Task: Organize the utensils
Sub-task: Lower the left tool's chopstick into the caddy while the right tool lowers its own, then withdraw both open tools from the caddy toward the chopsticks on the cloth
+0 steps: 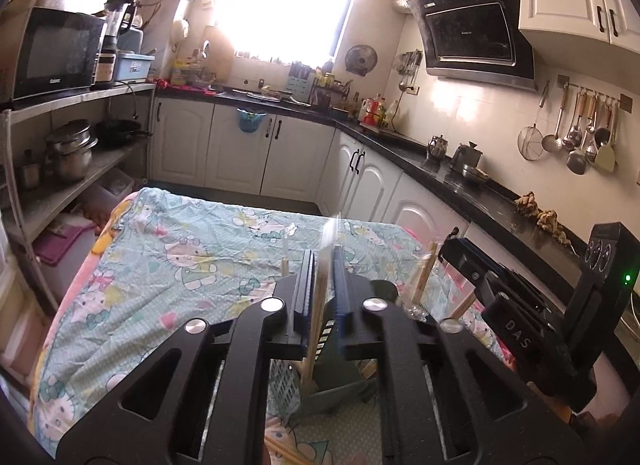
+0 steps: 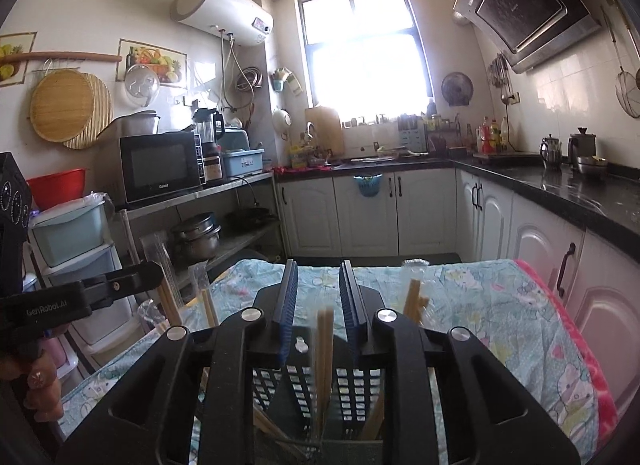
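The left gripper (image 1: 323, 265) pinches a plastic-sleeved pair of wooden chopsticks (image 1: 320, 297) upright to drop it into the dark slotted utensil holder (image 2: 352, 397), while the right gripper (image 2: 318, 285) hangs spread above it

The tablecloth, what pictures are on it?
The tablecloth is light blue-green with cartoon cats and bows, best seen in the left wrist view.

Kitchen background, non-task items only.
Microwave (image 2: 160, 167) on metal shelf (image 2: 200, 195), pots (image 2: 198, 235) below; range hood (image 1: 474, 35) on wall; ladles (image 1: 576, 133) hanging; cartoon-print cloth (image 1: 180, 265) covering table.
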